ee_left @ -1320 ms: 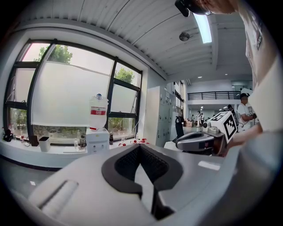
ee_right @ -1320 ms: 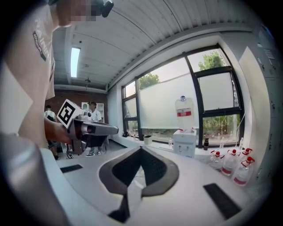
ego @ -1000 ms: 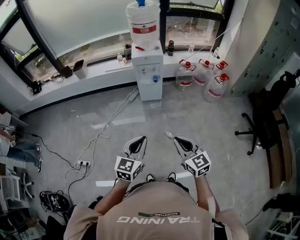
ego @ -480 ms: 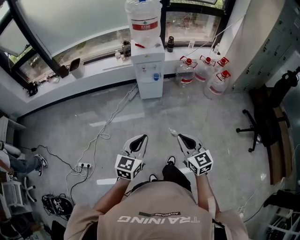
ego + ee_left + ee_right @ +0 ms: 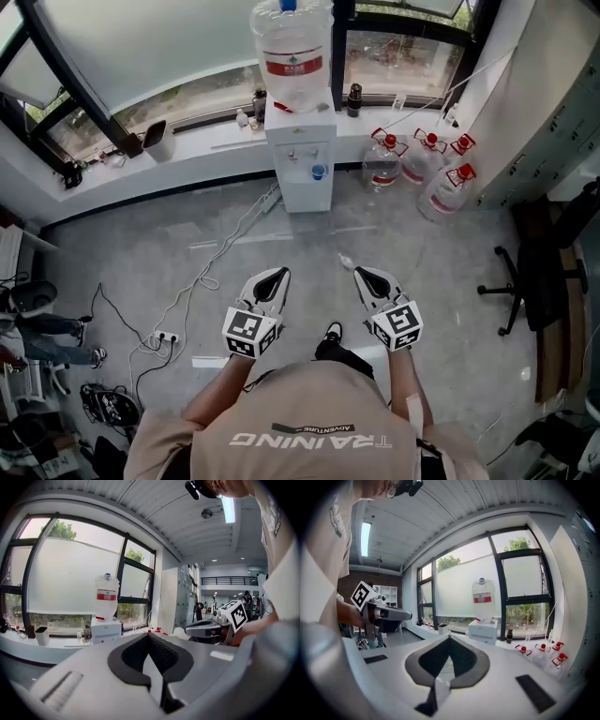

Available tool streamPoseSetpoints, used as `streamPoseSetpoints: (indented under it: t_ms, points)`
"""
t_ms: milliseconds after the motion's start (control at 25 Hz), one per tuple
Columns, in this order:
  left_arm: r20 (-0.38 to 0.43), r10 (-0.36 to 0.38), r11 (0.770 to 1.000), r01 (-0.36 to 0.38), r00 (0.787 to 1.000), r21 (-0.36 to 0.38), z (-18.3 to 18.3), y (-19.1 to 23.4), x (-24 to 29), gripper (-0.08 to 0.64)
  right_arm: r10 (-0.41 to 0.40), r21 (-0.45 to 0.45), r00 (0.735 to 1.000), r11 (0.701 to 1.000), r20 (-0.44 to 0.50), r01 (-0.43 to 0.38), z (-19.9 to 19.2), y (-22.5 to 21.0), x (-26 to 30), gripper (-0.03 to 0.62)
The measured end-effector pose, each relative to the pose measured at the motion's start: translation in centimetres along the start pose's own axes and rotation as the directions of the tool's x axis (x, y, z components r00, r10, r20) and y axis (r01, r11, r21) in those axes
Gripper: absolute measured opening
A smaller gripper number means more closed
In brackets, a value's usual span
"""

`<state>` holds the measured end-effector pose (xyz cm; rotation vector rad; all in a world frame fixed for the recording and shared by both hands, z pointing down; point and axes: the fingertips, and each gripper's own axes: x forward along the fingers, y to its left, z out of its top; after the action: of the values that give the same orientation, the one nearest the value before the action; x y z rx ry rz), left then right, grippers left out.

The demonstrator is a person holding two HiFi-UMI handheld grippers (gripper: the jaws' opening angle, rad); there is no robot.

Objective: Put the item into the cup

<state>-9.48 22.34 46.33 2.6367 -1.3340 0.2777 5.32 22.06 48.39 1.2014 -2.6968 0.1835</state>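
1. Item [image 5: 440, 665] [image 5: 345, 261], a small pale translucent piece, is sitting pinched in the right tongs [image 5: 449, 637] [image 5: 357, 273], whose jaws are closing on it, with its end poking out past the tips.
2. Left tongs [image 5: 149, 635] [image 5: 283, 273] are showing jaws pressed together with nothing between them.
3. Both are hanging side by side at chest level over the grey floor [image 5: 169, 253], a gap between them.
4. They are pointing toward the water dispenser [image 5: 302, 159] by the window, with spare water jugs [image 5: 417, 167] standing at its right.
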Motion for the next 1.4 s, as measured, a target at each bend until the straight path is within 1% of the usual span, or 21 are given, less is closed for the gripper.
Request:
streamPoseSetpoints:
  t_ms: [120, 200, 360, 600, 760, 920, 1160, 1280, 1400]
  points:
    - [0.010, 0.021, 1.000, -0.021, 1.000, 0.001, 1.4, 0.7, 3.5, 0.008, 0.039, -0.008, 0.999, 0.999, 0.003, -0.039, 0.8, -3.0, 1.8, 0.011]
    - [0.015, 0.030, 0.999, -0.030, 0.999, -0.011, 2.1, 1.0, 5.6, 0.008, 0.063, -0.016, 0.998, 0.998, 0.000, -0.063, 1.1, -4.8, 3.1, 0.011]
    - [0.016, 0.047, 0.996, -0.046, 0.999, -0.073, 2.5, 1.5, 8.6, 0.008, 0.103, -0.024, 0.994, 0.994, -0.022, -0.104, 0.7, -7.4, 5.4, 0.011]
    - [-0.004, 0.083, 0.994, -0.083, 0.997, -0.068, 2.8, 3.9, 11.6, 0.008, 0.142, 0.004, 0.989, 0.990, -0.046, -0.142, 0.3, -9.8, 8.5, 0.011]
    - [-0.006, 0.080, 0.996, -0.080, 0.997, -0.048, 3.2, 6.0, 13.6, 0.008, 0.138, 0.006, 0.988, 0.990, -0.063, -0.137, 0.3, -11.5, 11.1, 0.011]
    - [0.005, 0.071, 0.997, -0.071, 0.997, -0.026, 4.0, 9.4, 15.6, 0.008, 0.113, -0.002, 0.991, 0.994, -0.067, -0.113, 1.5, -12.7, 14.1, 0.011]
    - [0.032, 0.024, 1.000, -0.023, 0.999, -0.012, 6.5, 14.2, 18.3, 0.008, 0.072, -0.011, 0.993, 0.997, -0.091, -0.073, 3.4, -13.7, 18.1, 0.011]
    - [0.031, 0.002, 1.000, -0.001, 1.000, -0.015, 6.7, 16.4, 19.3, 0.008, 0.043, -0.010, 0.993, 0.999, -0.110, -0.044, 3.5, -14.1, 20.1, 0.011]
    - [0.031, -0.020, 1.000, 0.021, 0.999, -0.023, 6.7, 18.8, 20.4, 0.008, 0.008, 0.005, 0.995, 1.000, -0.104, -0.008, 3.5, -14.4, 22.3, 0.011]
